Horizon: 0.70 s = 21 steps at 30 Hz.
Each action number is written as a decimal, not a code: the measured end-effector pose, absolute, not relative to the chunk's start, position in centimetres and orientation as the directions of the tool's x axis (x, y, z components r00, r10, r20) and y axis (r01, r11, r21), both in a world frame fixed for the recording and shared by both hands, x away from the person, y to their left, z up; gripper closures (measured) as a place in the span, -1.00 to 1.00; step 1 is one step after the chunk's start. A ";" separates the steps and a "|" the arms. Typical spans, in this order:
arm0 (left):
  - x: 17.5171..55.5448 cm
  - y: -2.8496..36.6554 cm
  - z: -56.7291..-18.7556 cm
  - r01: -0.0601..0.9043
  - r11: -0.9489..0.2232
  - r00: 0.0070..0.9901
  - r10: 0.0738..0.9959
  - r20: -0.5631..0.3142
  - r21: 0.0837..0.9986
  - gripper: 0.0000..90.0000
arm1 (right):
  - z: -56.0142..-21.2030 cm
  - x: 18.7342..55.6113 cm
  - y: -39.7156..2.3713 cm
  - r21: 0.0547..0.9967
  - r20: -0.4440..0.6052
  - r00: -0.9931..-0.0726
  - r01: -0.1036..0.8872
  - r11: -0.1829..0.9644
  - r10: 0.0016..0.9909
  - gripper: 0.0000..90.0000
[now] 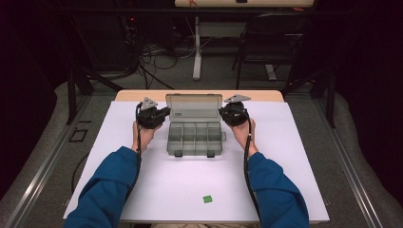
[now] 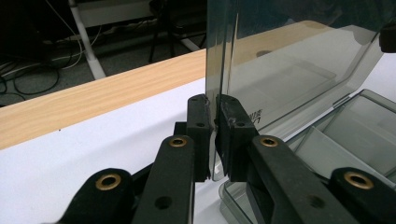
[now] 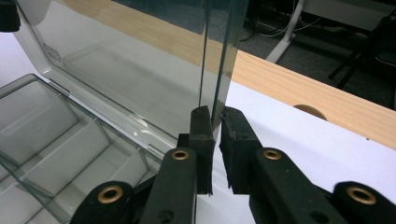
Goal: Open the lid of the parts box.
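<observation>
A clear grey plastic compartment box (image 1: 195, 138) lies open on the white table top, its lid (image 1: 194, 107) standing upright at the back. My left gripper (image 1: 164, 113) is shut on the lid's left edge. In the left gripper view the pads (image 2: 231, 121) pinch the thin side wall of the lid (image 2: 289, 60). My right gripper (image 1: 222, 113) is shut on the lid's right edge. In the right gripper view the lid (image 3: 130, 60) runs down between the jaws of the right gripper (image 3: 217, 116). The empty compartments (image 3: 46, 121) lie below.
A small green block (image 1: 207, 199) lies near the table's front edge. The white sheet (image 1: 285, 156) covers a wooden table whose bare strip (image 2: 93, 98) shows behind the box. Beyond the table stand a chair (image 1: 266, 42), a desk leg and floor cables.
</observation>
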<state>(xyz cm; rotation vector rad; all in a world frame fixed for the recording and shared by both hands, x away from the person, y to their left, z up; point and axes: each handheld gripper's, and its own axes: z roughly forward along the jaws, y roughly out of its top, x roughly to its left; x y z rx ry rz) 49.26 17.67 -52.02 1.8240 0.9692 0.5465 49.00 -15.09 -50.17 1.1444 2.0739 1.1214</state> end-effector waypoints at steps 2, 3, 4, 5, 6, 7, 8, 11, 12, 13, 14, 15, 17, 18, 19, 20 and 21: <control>49.3 17.6 -52.1 0.384 -0.222 0.582 0.812 -0.048 0.896 0.86 | -50.2 49.1 -15.1 0.848 -0.044 -0.510 0.435 0.302 0.859 0.85; 49.3 17.6 -52.2 0.386 -0.227 0.582 0.812 -0.046 0.894 0.86 | -50.3 49.1 -15.1 0.848 -0.044 -0.510 0.436 0.302 0.859 0.85; 49.4 17.6 -52.3 0.389 -0.233 0.582 0.812 -0.042 0.891 0.86 | -50.4 49.2 -15.1 0.848 -0.041 -0.507 0.438 0.298 0.861 0.85; 49.4 17.6 -52.3 0.390 -0.234 0.581 0.813 -0.041 0.891 0.86 | -50.4 49.2 -15.0 0.846 -0.038 -0.502 0.444 0.295 0.864 0.85; 49.4 17.5 -52.4 0.391 -0.232 0.579 0.814 -0.042 0.891 0.86 | -50.5 49.3 -15.0 0.846 -0.037 -0.501 0.445 0.294 0.864 0.85; 49.4 17.5 -52.5 0.394 -0.233 0.576 0.816 -0.041 0.889 0.86 | -50.6 49.3 -15.0 0.846 -0.039 -0.502 0.444 0.296 0.864 0.85; 49.5 17.4 -52.6 0.399 -0.237 0.575 0.817 -0.040 0.886 0.86 | -50.6 49.4 -15.0 0.845 -0.037 -0.501 0.446 0.294 0.865 0.85; 49.6 17.2 -53.2 0.424 -0.254 0.572 0.819 -0.039 0.869 0.85 | -50.8 49.4 -15.0 0.840 -0.027 -0.498 0.459 0.290 0.867 0.84; 49.7 17.3 -53.3 0.429 -0.254 0.573 0.818 -0.044 0.867 0.85 | -50.9 49.5 -15.0 0.839 -0.026 -0.499 0.460 0.290 0.866 0.84; 49.8 17.3 -53.5 0.433 -0.253 0.572 0.819 -0.047 0.865 0.85 | -51.0 49.5 -15.0 0.840 -0.026 -0.498 0.460 0.290 0.867 0.84; 49.8 17.3 -53.6 0.436 -0.249 0.571 0.819 -0.052 0.865 0.85 | -51.0 49.6 -15.0 0.837 -0.027 -0.497 0.464 0.292 0.867 0.84; 49.8 17.2 -53.6 0.437 -0.248 0.570 0.820 -0.053 0.864 0.85 | -51.1 49.6 -15.0 0.834 -0.027 -0.498 0.467 0.294 0.866 0.84; 49.9 17.2 -53.7 0.438 -0.253 0.570 0.820 -0.049 0.863 0.85 | -51.4 49.7 -15.0 0.827 -0.025 -0.498 0.477 0.298 0.867 0.84; 49.9 17.2 -53.7 0.439 -0.253 0.570 0.820 -0.049 0.862 0.85 | -51.5 49.8 -15.0 0.825 -0.025 -0.499 0.479 0.300 0.866 0.84; 49.9 17.2 -53.8 0.441 -0.253 0.570 0.820 -0.050 0.861 0.85 | -51.6 49.8 -14.9 0.821 -0.021 -0.497 0.486 0.299 0.867 0.84; 49.9 17.2 -53.8 0.443 -0.252 0.570 0.820 -0.054 0.860 0.85 | -51.7 49.9 -14.9 0.819 -0.019 -0.497 0.490 0.298 0.868 0.84; 49.9 17.2 -53.8 0.444 -0.251 0.570 0.820 -0.054 0.860 0.85 | -51.8 49.9 -14.9 0.817 -0.016 -0.497 0.493 0.297 0.868 0.84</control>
